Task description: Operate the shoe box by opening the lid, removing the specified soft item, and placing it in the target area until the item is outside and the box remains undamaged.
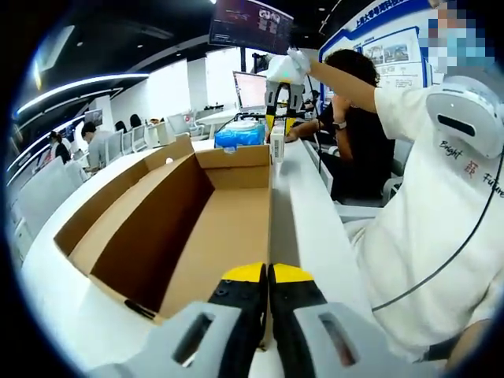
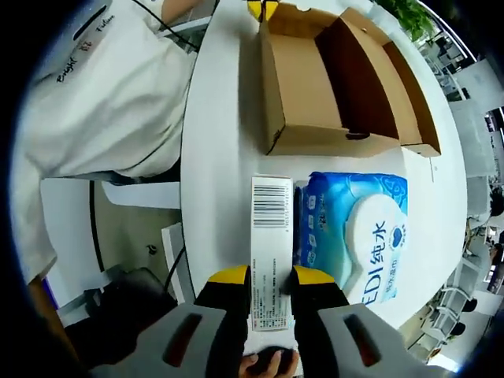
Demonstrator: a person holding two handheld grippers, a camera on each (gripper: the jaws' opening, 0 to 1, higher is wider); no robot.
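The brown cardboard shoe box [image 1: 213, 228] lies open on the white table [image 1: 307, 213], lid folded out to the left, and its inside looks bare. My left gripper [image 1: 268, 276] is shut on the box's near right wall; its yellow tips [image 2: 264, 8] show at the box [image 2: 303, 87] corner. A gloved hand holds my right gripper [image 1: 283, 93] high beyond the box's far end. My right gripper [image 2: 265, 277] is shut on a long white packet [image 2: 270, 236] with a barcode, which hangs over the table [image 2: 220, 134]. The packet [image 1: 276, 143] dangles from the jaws.
A blue wet-wipes pack [image 2: 358, 236] lies on the table beside the box's far end, also seen as the blue pack [image 1: 240, 135]. A person in a white T-shirt [image 1: 425, 197] stands at the table's right edge. Another person in black [image 1: 358, 134] sits by a monitor [image 1: 250, 88].
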